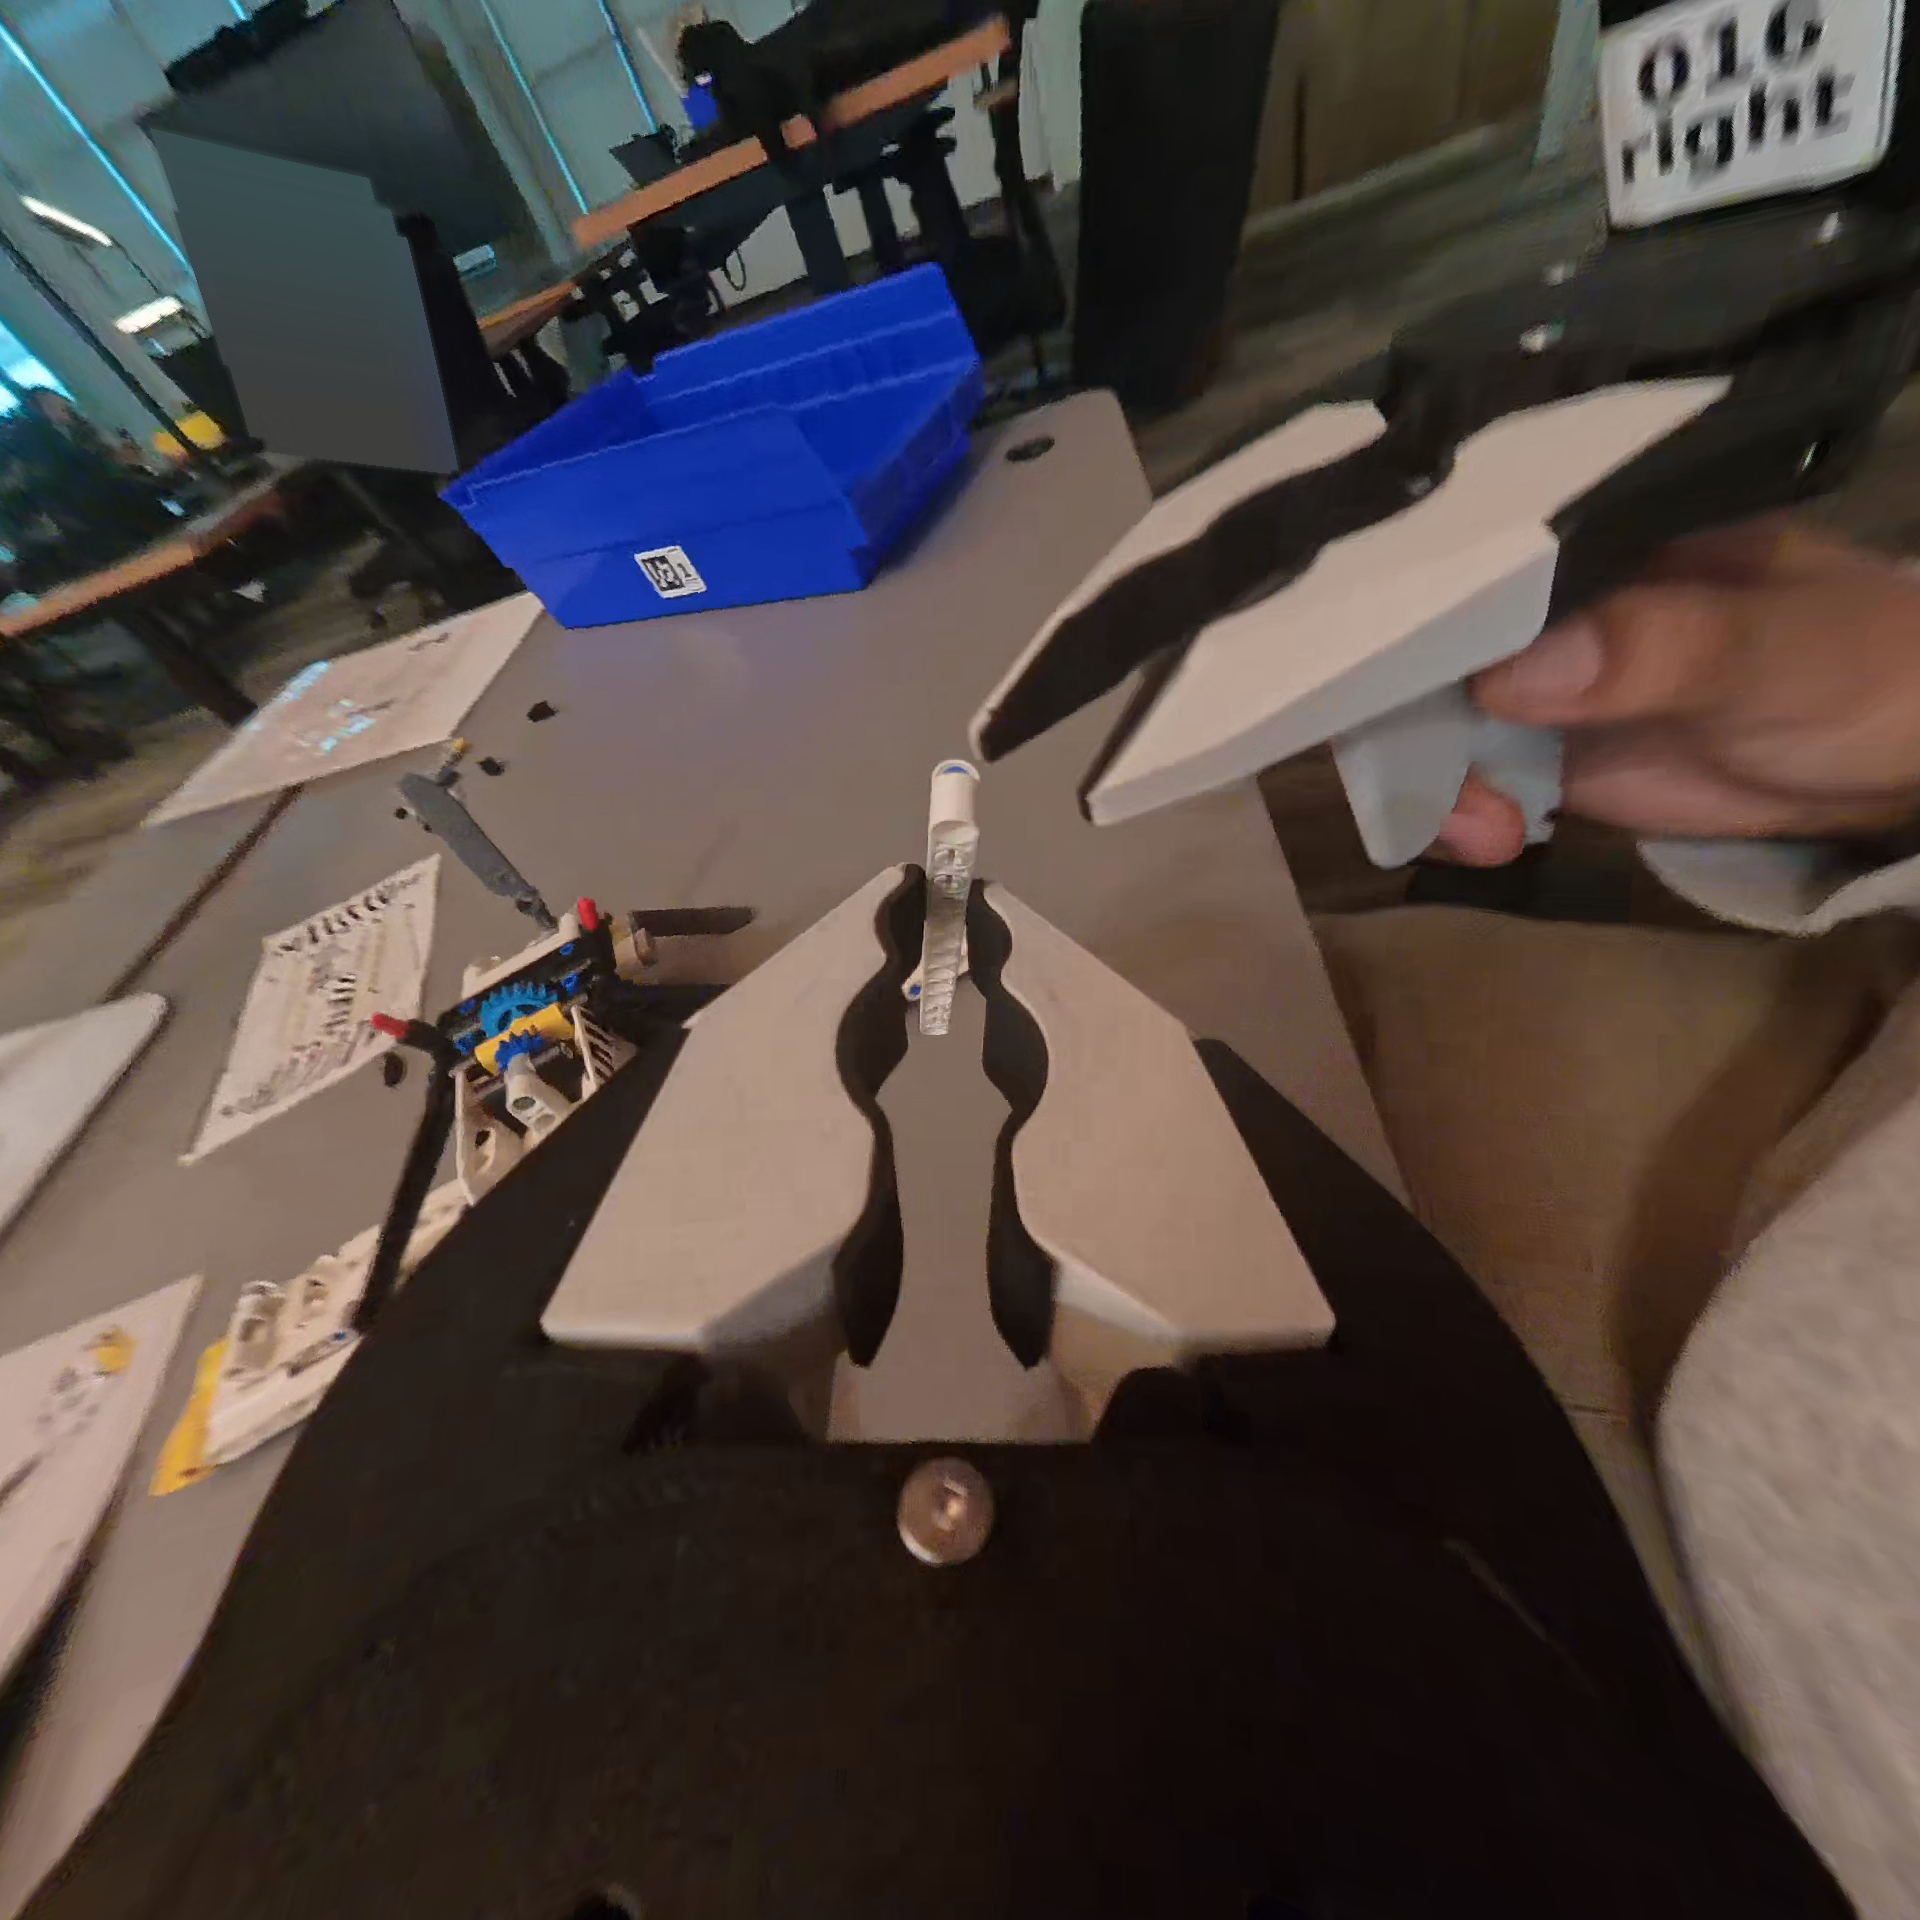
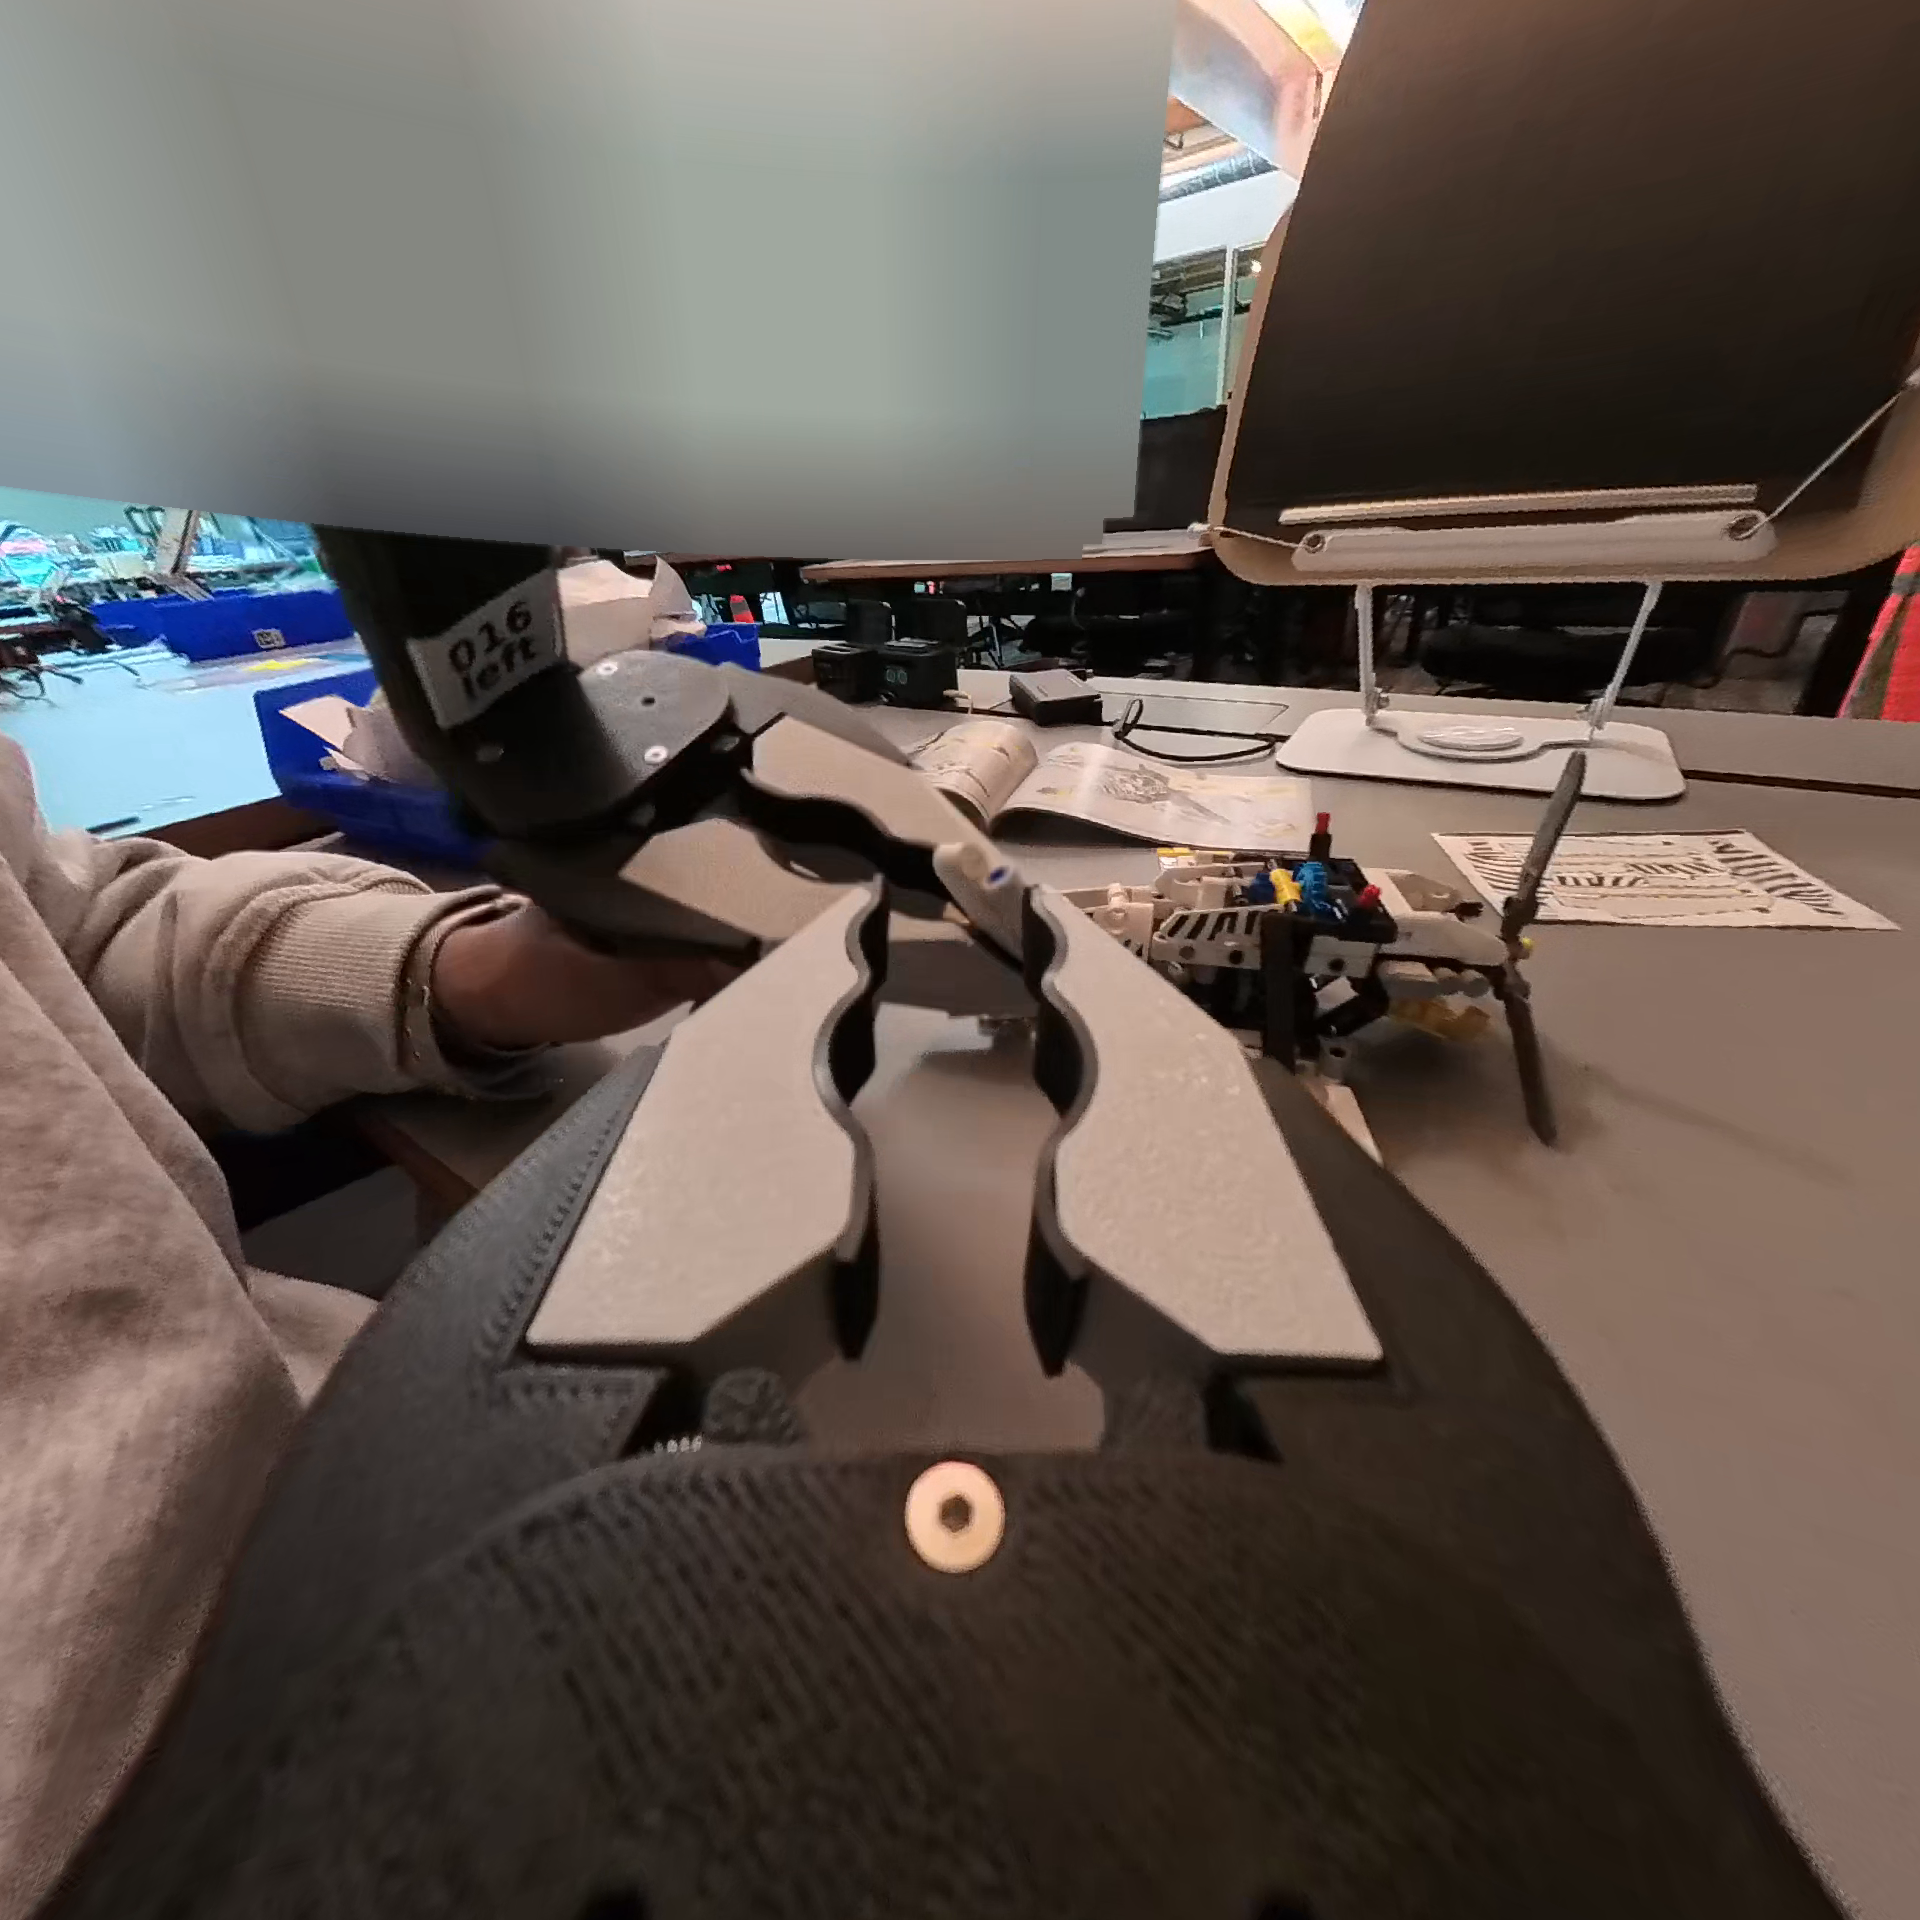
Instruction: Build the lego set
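The left gripper [image 1: 943, 894] sits low over the grey bench [image 1: 727, 727], its jaws pinched nearly together on a slim white lego beam [image 1: 948, 883]. The beam stands almost upright between the tips, and its round end with a blue pin pokes out above them. From the right wrist view the same beam [image 2: 982, 883] slants out of the left gripper's tips, and the hand [image 2: 561, 966] holding that gripper comes in from the near edge of the bench, sleeve pushed up at the wrist.

The right gripper [image 1: 1039, 769] hangs in the air just beside the top of the beam, angled downward toward it, tips close but not touching. Its jaws stand apart with a clear gap and nothing between them. The hand [image 1: 1714, 707] on it wraps the white trigger grip, fingers curled.

The half-built lego model [image 1: 530, 1018] rests on the bench beside the left gripper, with a blue gear, yellow parts, red pins and a dark propeller. In the right wrist view the model [image 2: 1278, 925] lies just past the right gripper's tips. Sticker sheets [image 1: 322, 997] and an open instruction booklet [image 2: 1122, 790] lie flat around it. A blue bin [image 1: 748, 457] stands toward the far edge of the bench.
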The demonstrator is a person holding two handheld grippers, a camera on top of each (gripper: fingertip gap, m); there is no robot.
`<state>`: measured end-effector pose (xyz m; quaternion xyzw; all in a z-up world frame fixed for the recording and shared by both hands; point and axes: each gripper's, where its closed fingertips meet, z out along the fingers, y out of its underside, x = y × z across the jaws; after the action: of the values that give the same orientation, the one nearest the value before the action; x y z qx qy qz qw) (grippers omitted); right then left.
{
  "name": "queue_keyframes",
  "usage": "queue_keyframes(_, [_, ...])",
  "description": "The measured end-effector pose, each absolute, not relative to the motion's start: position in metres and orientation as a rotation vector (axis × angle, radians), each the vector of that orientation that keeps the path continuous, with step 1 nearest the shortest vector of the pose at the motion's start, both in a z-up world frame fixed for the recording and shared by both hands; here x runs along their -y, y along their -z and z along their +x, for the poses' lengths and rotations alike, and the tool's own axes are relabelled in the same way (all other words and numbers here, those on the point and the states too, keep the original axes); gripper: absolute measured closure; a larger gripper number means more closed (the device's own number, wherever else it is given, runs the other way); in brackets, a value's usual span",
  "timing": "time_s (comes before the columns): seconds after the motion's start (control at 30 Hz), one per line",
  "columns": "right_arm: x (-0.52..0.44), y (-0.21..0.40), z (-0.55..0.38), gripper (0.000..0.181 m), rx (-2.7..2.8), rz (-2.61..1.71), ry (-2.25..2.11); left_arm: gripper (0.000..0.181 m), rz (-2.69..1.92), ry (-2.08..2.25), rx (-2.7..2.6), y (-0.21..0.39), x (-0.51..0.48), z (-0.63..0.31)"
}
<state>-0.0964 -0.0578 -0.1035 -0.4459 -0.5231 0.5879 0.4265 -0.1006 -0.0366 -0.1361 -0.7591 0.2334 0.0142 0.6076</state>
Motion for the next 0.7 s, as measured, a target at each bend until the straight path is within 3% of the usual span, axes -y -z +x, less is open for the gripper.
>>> queue_keyframes(0.43, [0.054, 0.122, -0.1, 0.162, 1.371, -1.214, -1.424, 0.176, -1.731, -0.39, -0.728, 0.15, 0.034, -0.096])
queue_keyframes(0.7, [0.053, 0.126, -0.099, 0.163, 1.39, -1.203, -1.39, 0.177, -1.747, -0.345, -0.715, 0.155, 0.032, -0.094])
